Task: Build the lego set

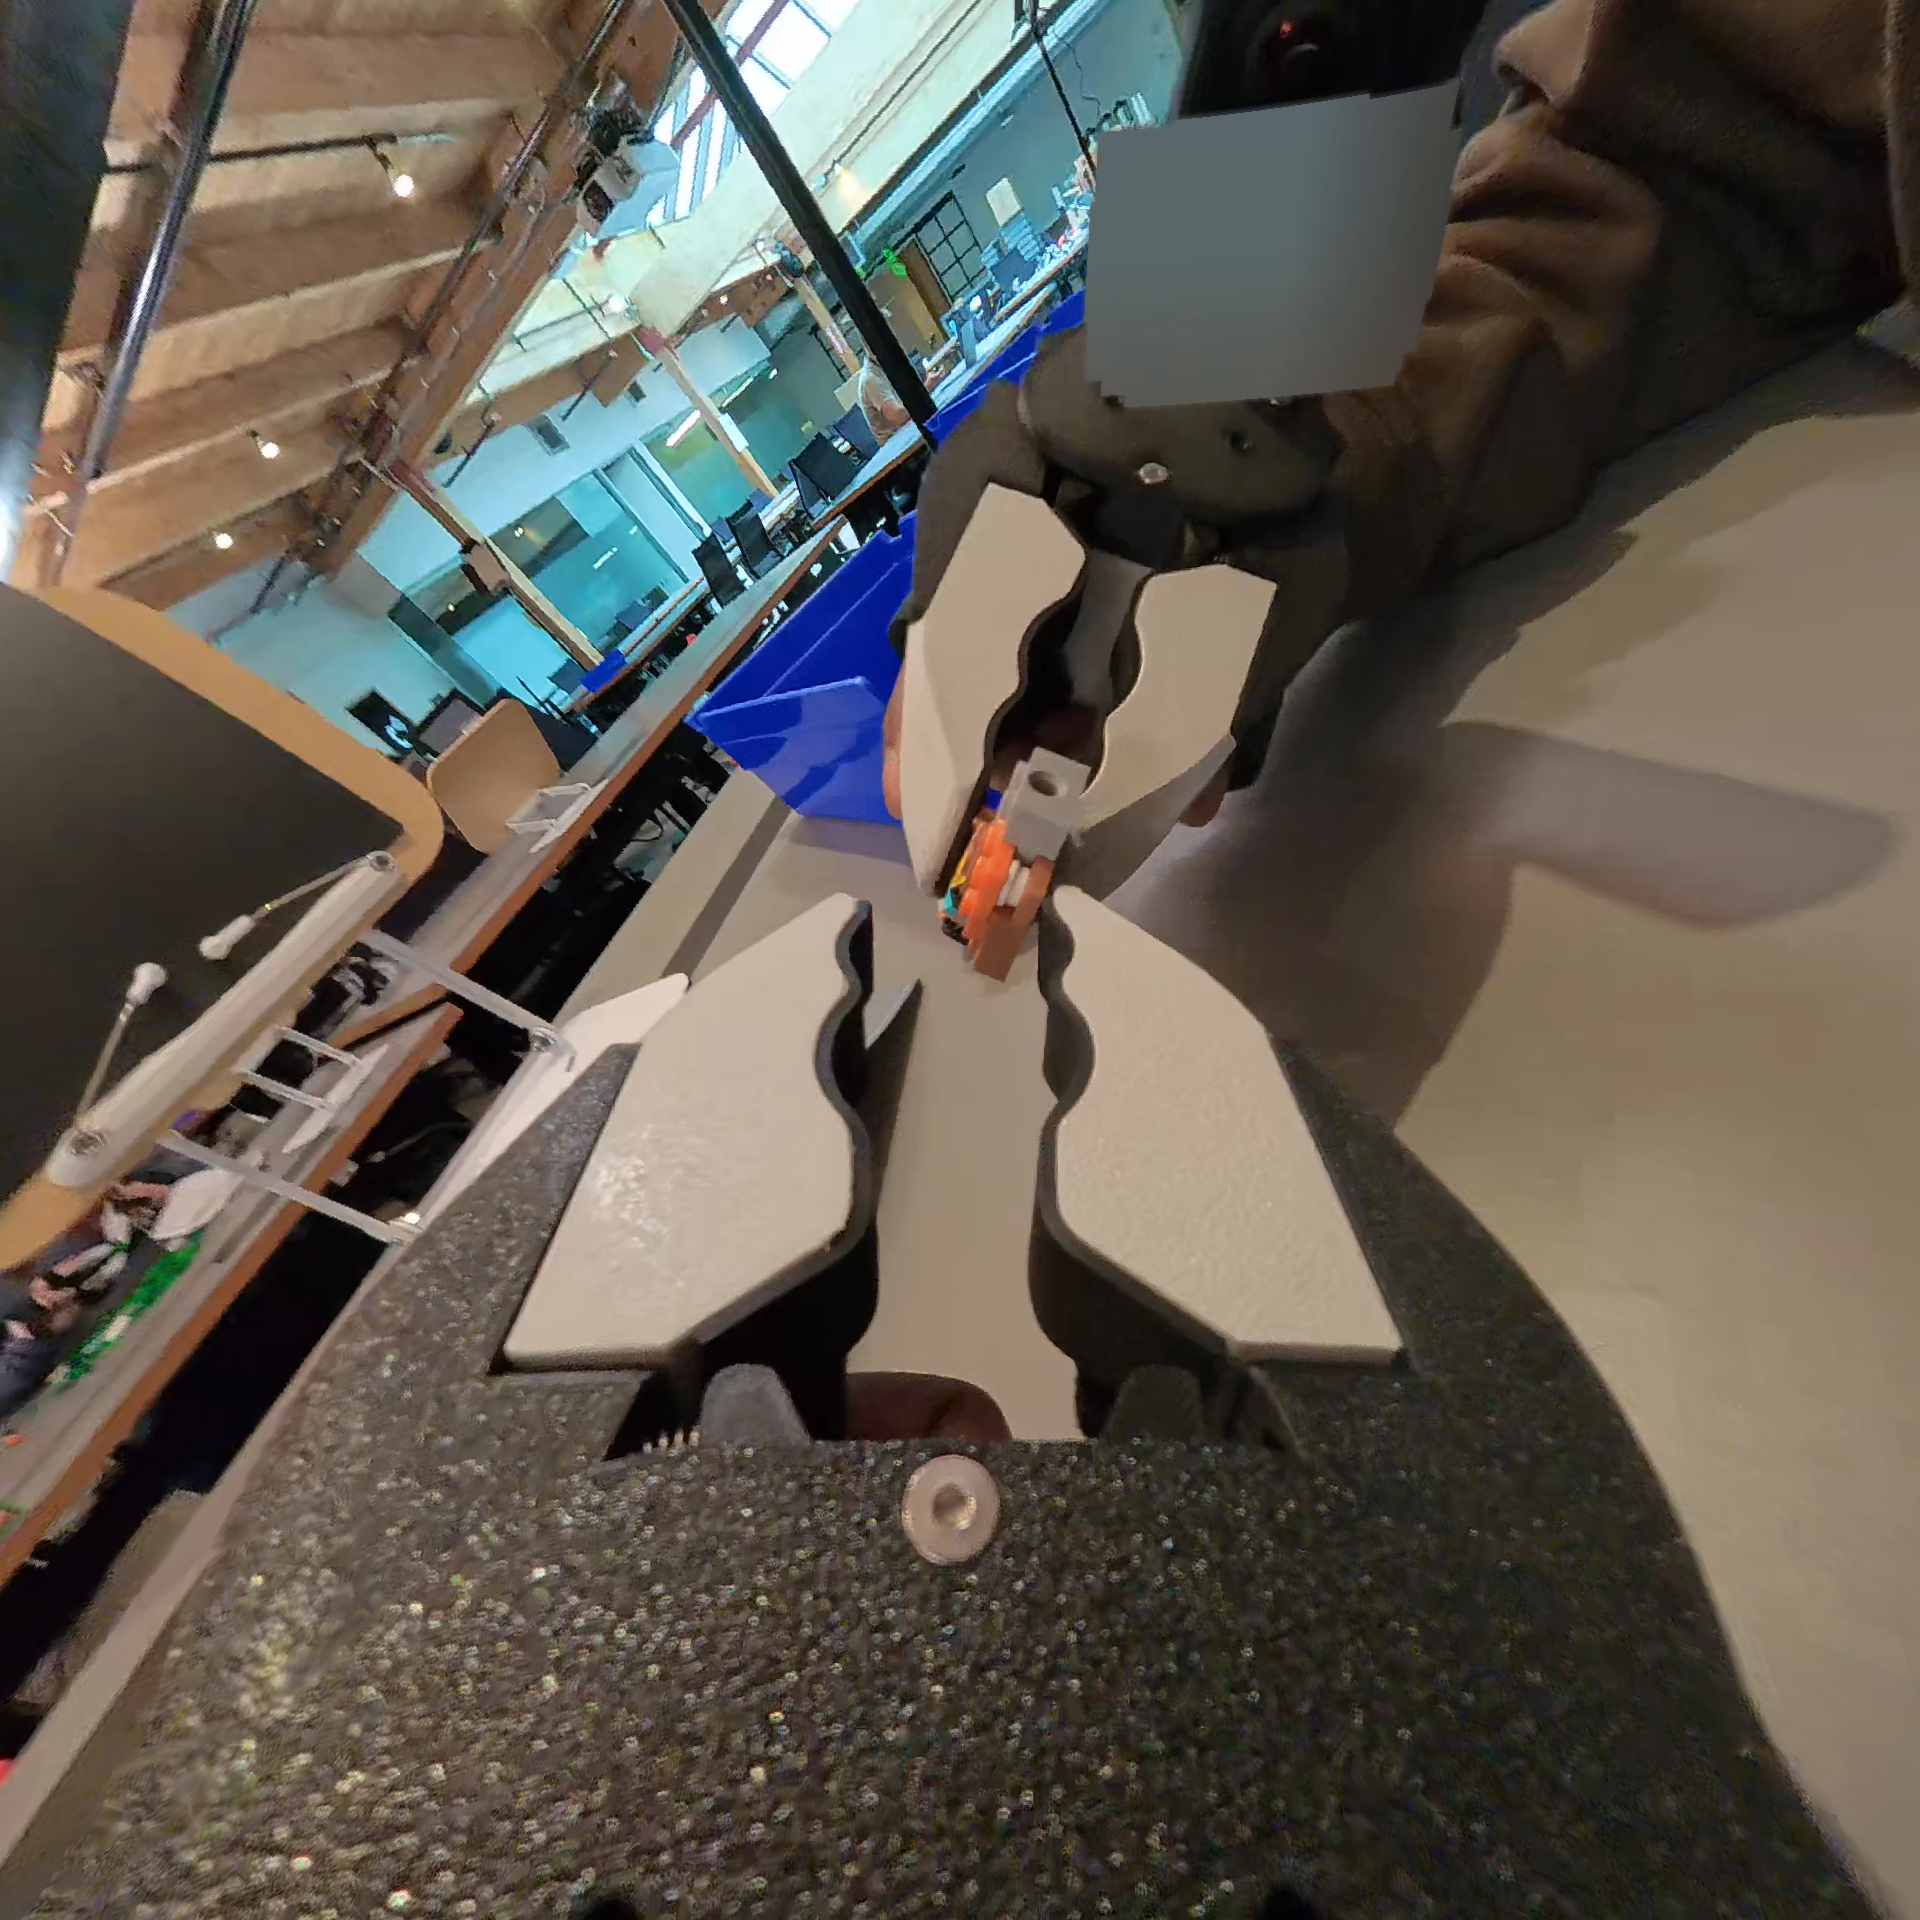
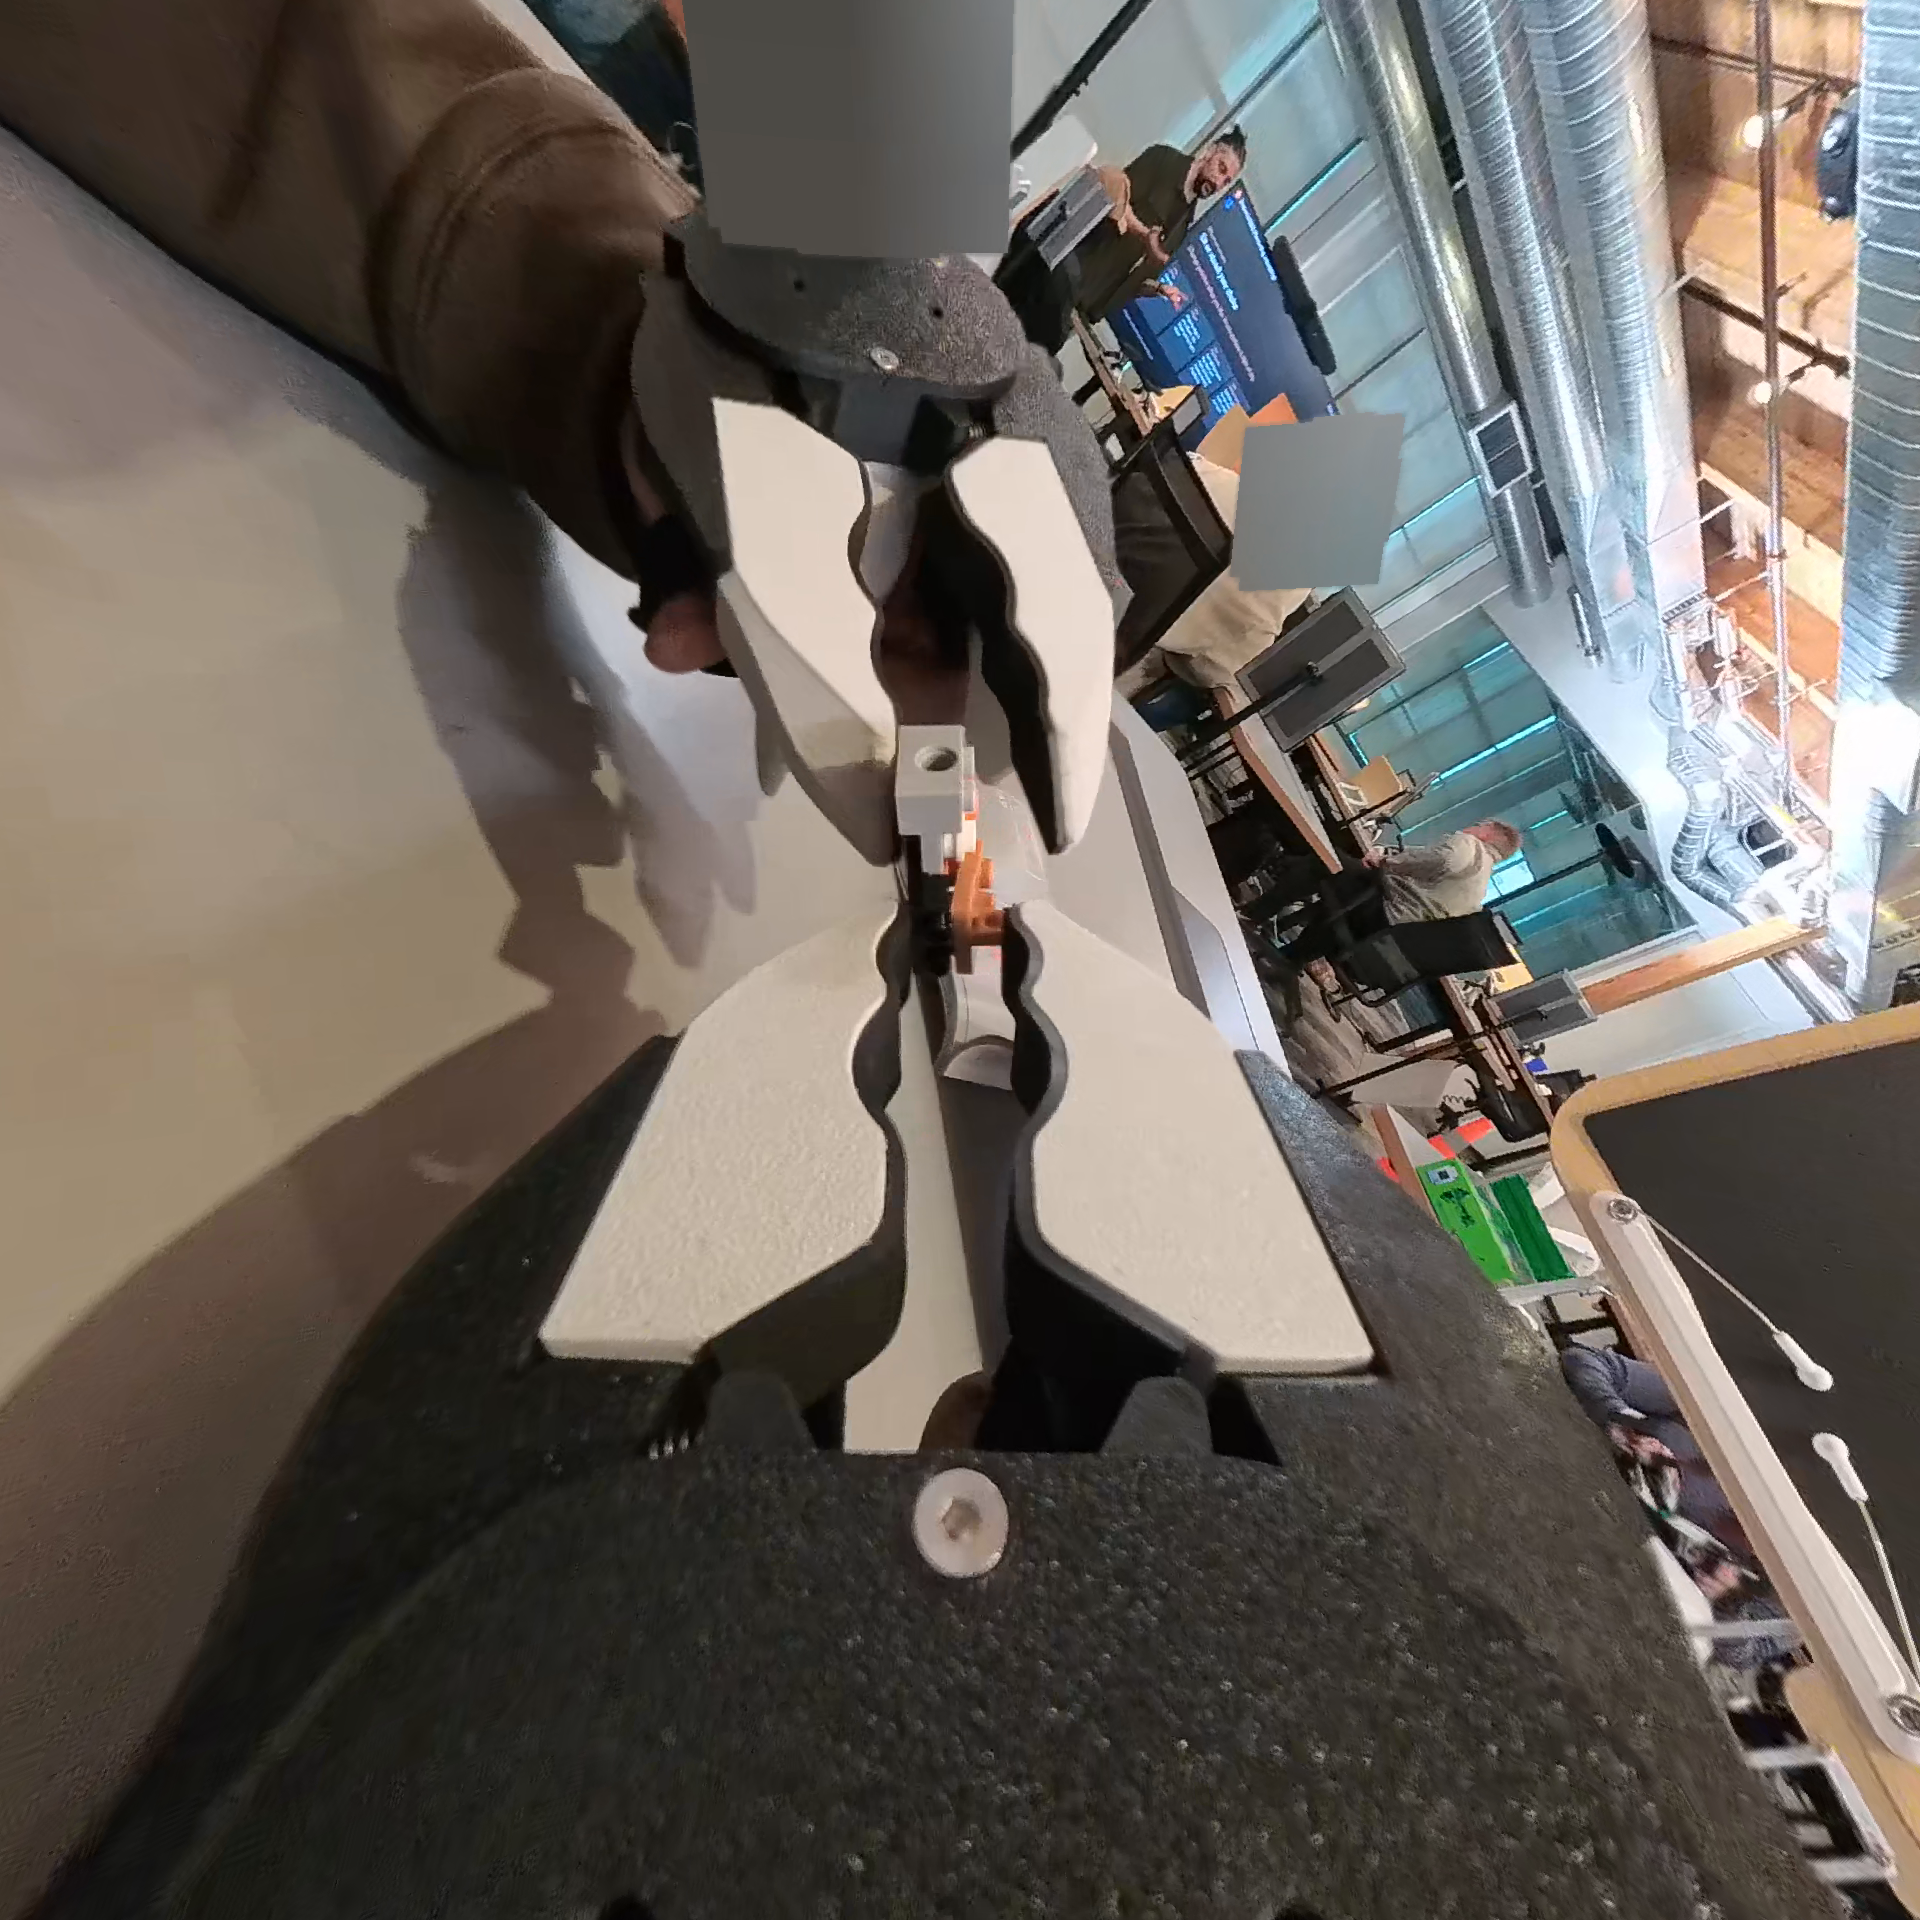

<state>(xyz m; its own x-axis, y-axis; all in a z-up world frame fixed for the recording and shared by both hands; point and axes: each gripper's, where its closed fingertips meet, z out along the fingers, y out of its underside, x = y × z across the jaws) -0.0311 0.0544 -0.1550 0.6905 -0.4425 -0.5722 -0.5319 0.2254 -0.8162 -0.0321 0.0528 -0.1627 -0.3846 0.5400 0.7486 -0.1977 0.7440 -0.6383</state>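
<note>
A small lego assembly of orange, brown, white and black pieces, with a grey brick with a round hole at one end, hangs above the grey table. In the left wrist view my right gripper comes in from the far side, shut on the assembly. My left gripper is open, its right fingertip beside the assembly's brown end and its left fingertip apart from it. In the right wrist view my right gripper pinches the assembly. The left gripper stands open around the grey brick.
Blue bins stand on the table behind the grippers. The table's edge runs close on the left. A black board with a wooden rim stands off the table. A brown sleeve holds the right gripper. A green box lies beyond the table. My left and right fingertips are right by each other.
</note>
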